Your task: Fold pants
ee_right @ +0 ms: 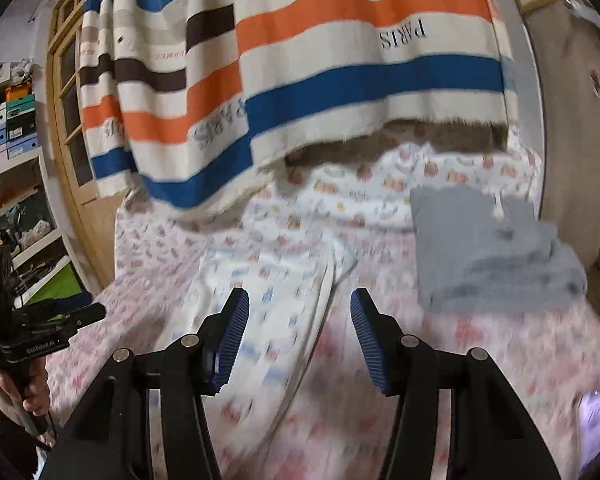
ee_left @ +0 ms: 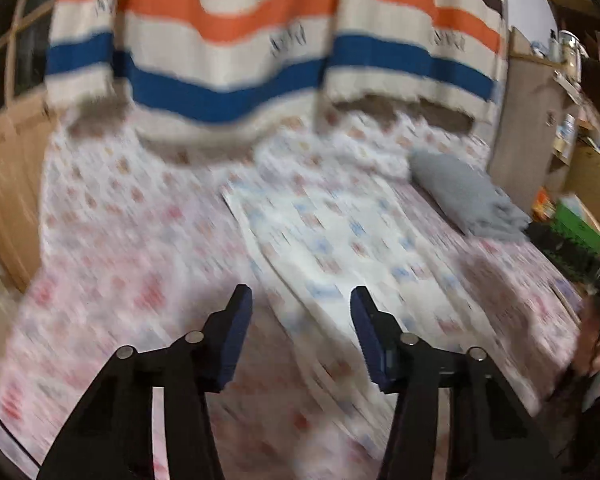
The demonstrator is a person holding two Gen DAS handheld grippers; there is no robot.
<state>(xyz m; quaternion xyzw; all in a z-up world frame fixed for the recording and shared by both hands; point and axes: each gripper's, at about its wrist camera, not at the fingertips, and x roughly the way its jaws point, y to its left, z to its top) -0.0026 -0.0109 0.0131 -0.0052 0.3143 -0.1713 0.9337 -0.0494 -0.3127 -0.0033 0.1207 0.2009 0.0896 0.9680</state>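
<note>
The printed white pants (ee_left: 320, 240) were spread flat on the pink-patterned bed sheet (ee_left: 120, 240). Both the left gripper (ee_left: 301, 300) and the right gripper (ee_right: 300, 304) were seen with jaws apart, nothing between them. Folded grey clothes (ee_right: 488, 252) lay beside the pants. Boxes (ee_right: 8, 112) were stacked on shelves; a striped curtain (ee_right: 340, 60) hung behind.

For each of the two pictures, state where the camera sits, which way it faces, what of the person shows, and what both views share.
Left wrist: on the left hand-held gripper, jaws open and empty, facing down over the pale printed pants on the floral bedsheet.
Right wrist: on the right hand-held gripper, open and empty, facing the bed; a hand shows at left.
Shared: pants, folded grey garment, striped hanging cloth.
</note>
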